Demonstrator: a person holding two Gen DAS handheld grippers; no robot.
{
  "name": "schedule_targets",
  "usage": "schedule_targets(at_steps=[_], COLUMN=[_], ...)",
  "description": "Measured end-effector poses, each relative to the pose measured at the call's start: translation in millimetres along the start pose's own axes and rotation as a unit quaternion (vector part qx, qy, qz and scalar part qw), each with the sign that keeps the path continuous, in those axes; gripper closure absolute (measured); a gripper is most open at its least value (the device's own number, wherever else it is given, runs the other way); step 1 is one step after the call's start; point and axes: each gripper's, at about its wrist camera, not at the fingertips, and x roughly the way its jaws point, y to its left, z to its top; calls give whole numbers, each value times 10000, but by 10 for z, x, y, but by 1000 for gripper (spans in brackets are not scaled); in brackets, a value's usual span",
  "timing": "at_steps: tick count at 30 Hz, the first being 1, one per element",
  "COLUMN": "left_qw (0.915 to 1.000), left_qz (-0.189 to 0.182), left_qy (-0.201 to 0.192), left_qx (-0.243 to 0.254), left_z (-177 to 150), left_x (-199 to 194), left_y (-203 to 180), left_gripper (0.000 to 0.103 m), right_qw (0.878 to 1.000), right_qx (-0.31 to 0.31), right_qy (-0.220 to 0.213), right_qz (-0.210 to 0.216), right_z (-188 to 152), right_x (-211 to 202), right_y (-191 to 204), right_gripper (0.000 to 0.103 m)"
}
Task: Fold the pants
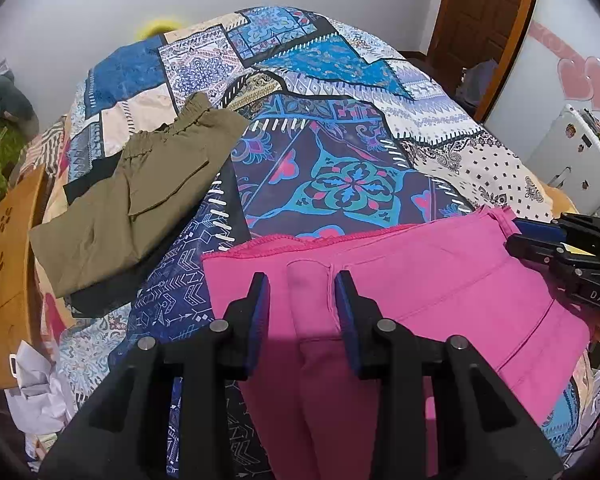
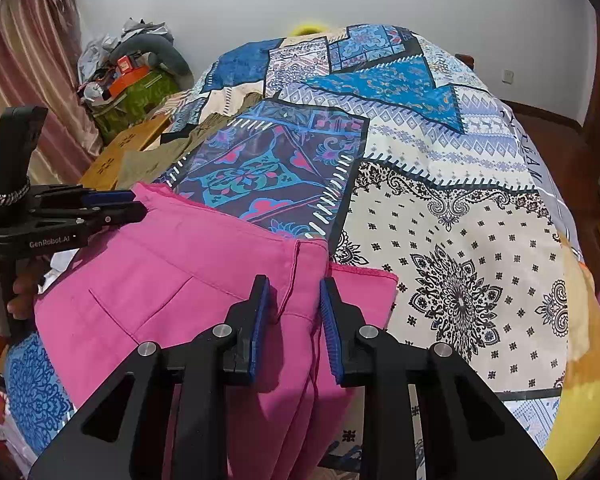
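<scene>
Pink pants [image 1: 420,280] lie on the patchwork bedspread [image 1: 340,160] near its front edge, waistband toward the far side; they also show in the right wrist view [image 2: 188,272]. My left gripper [image 1: 302,280] is open, its jaws straddling a raised fold of the pink fabric at the left end. My right gripper [image 2: 294,286] is open, its jaws straddling a bunched fold at the right end. Each gripper shows in the other's view, the right one [image 1: 516,232] and the left one [image 2: 140,204], at the waistband corners.
Folded olive pants [image 1: 140,196] lie on the bed at the left. A wooden stool [image 1: 8,264] stands beside the bed on the left, with white bags [image 1: 40,392] below. A cluttered pile [image 2: 128,76] sits by the curtain. A door [image 1: 480,12] is at the back right.
</scene>
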Motion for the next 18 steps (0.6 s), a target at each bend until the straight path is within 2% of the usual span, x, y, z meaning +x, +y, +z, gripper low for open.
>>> schedule_targets(at_steps=[4, 7, 9, 11, 13, 17, 18], left_qw=[9997, 9992, 9990, 9986, 9980, 9981, 9982], left_qz=[-138, -225, -173, -176, -266, -358, -368], left_qy=[-27, -128, -235, -331, -402, -259, -214], left_qx=[-202, -315, -348, -366, -407, -425, -431], left_z=[29, 45, 40, 18, -26, -152, -178], left_x=[-136, -304, -435, -529, -608, -609, -588], left_y=[67, 121, 142, 154, 168, 154, 150], left_gripper=[66, 63, 57, 46, 34, 31, 31], right_qw=[9999, 9992, 9988, 9984, 9981, 9981, 9982], right_qx=[-3, -35, -28, 11, 25, 49, 77], right_qy=[-43, -285, -393, -499, -577, -579, -566], right_qz=[-127, -286, -290, -257, -231, -207, -205], right_z=[45, 61, 63, 55, 37, -31, -58], right_x=[-87, -259, -373, -486, -558, -591, -585], right_y=[28, 56, 70, 85, 125, 199, 206], right_gripper=[80, 79, 72, 59, 52, 34, 33])
